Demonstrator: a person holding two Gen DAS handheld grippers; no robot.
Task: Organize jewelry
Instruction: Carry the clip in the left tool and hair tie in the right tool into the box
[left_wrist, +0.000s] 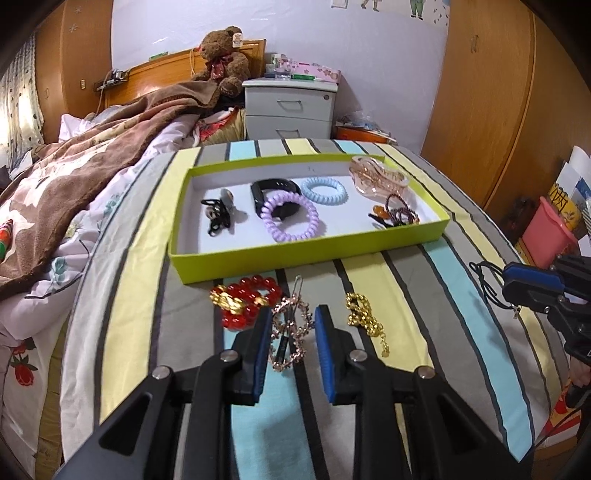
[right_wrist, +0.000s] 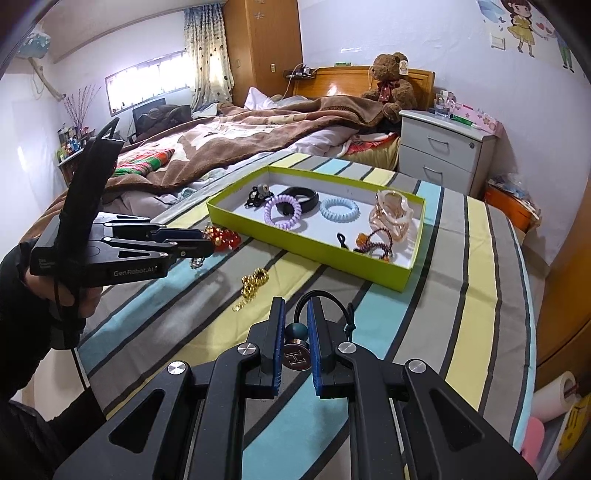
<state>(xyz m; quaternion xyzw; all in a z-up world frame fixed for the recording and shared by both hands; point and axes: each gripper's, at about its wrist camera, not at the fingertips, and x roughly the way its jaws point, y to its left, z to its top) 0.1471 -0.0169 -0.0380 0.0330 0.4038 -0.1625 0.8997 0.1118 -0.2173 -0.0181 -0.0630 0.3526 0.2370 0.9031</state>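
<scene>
A lime-green box (left_wrist: 306, 254) (right_wrist: 314, 251) on the striped table holds a purple coil tie (left_wrist: 291, 218), a blue coil tie (left_wrist: 324, 190), a black band (left_wrist: 273, 188), a clear pink claw clip (left_wrist: 376, 177) and small dark ties. My left gripper (left_wrist: 293, 321) is open around a rose-gold hair clip (left_wrist: 290, 332) lying on the cloth. A red bead bracelet (left_wrist: 247, 299) lies to its left, a gold chain (left_wrist: 364, 317) to its right. My right gripper (right_wrist: 294, 314) is shut on a black hair tie (right_wrist: 295, 341) with a teal bead and a round charm.
A bed with a brown blanket (left_wrist: 92, 155) lies left of the table. A grey nightstand (left_wrist: 290, 107) and teddy bear (left_wrist: 223, 57) stand behind. Wooden wardrobes (left_wrist: 487, 92) are at the right, and a pink bin (left_wrist: 548, 232) stands by the table's right edge.
</scene>
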